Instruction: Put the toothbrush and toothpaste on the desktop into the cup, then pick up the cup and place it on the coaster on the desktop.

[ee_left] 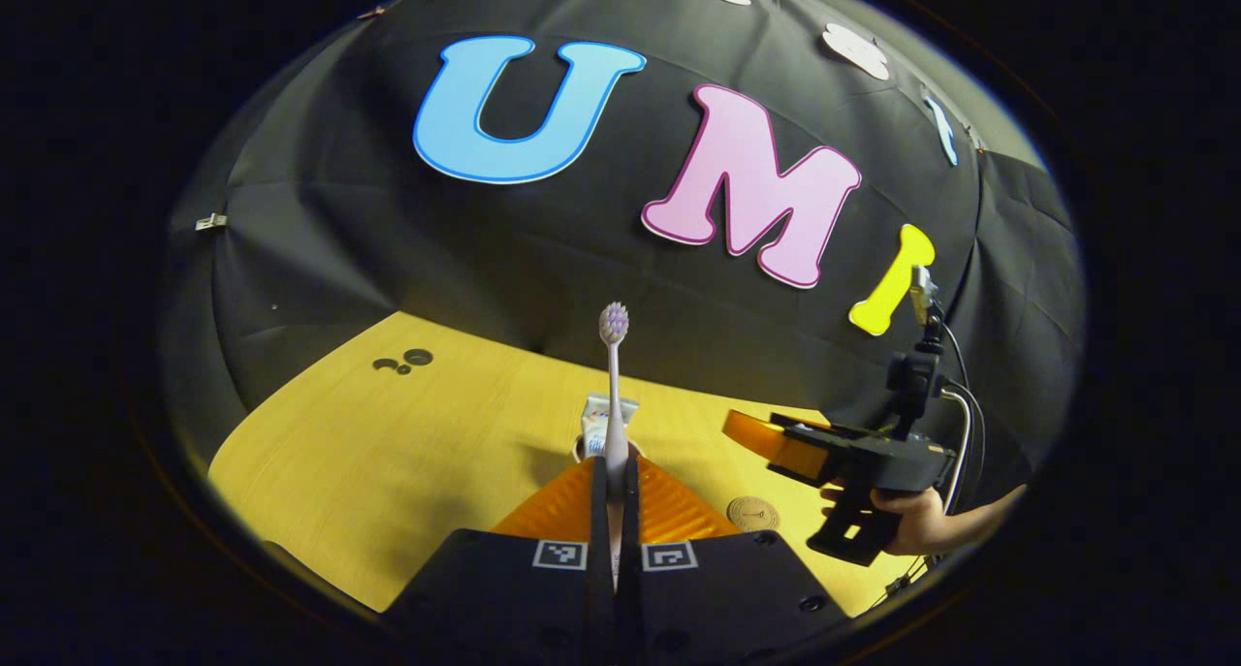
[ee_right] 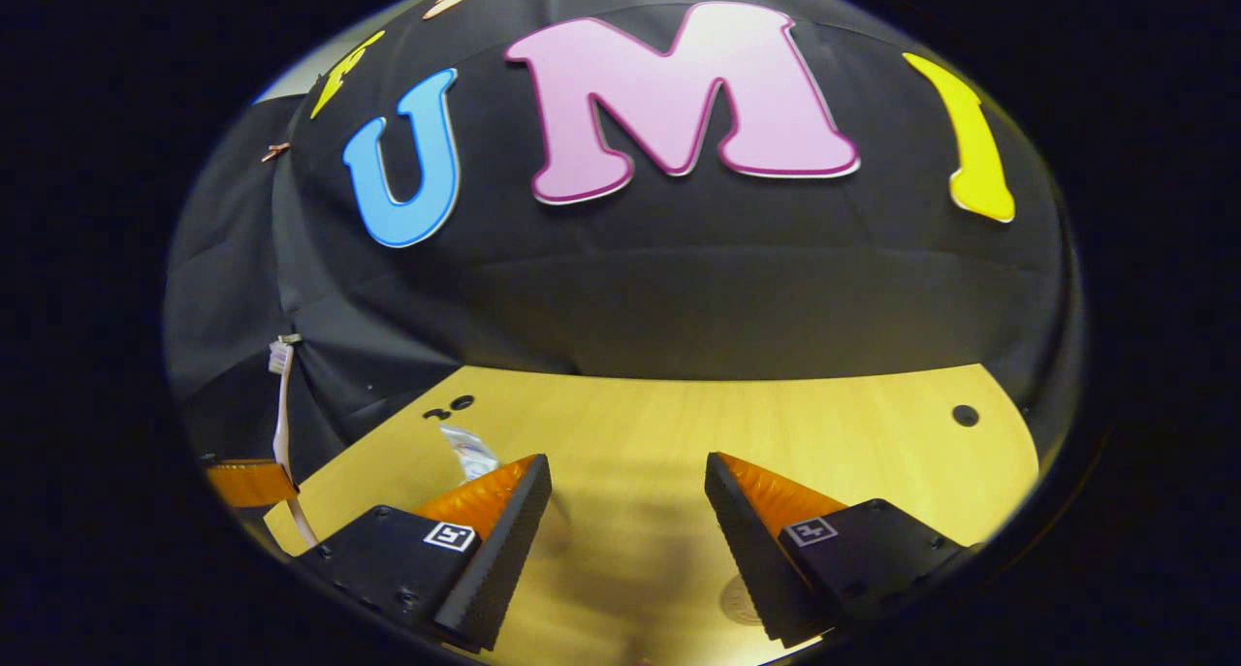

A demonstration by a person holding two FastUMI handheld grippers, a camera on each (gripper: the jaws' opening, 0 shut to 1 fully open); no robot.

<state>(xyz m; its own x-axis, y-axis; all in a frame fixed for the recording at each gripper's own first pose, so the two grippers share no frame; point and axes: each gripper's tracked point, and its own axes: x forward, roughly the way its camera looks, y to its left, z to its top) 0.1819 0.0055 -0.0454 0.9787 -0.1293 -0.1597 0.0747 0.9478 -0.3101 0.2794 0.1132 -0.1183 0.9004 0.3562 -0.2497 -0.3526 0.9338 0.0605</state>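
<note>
We've got the pale toothbrush (ee_left: 613, 375) pinched upright in the left gripper (ee_left: 614, 491), bristles up, long axis vertical, directly above the white cup (ee_left: 582, 446) that already holds the toothpaste tube (ee_left: 603, 422) on the yellow wooden desktop (ee_left: 388, 453). The right gripper (ee_right: 625, 511) hangs with fingers wide apart and nothing between them, near the small round coaster (ee_left: 752, 513). Our fingers hide most of the cup, so we can't tell whether the handle's tip is inside the rim.

Cup (ee_left: 582, 445) mostly hidden behind left claw (ee_left: 615, 472)

Wooden desktop (ee_right: 873, 433) with cup (ee_left: 585, 445) and round coaster (ee_left: 752, 513).
</note>
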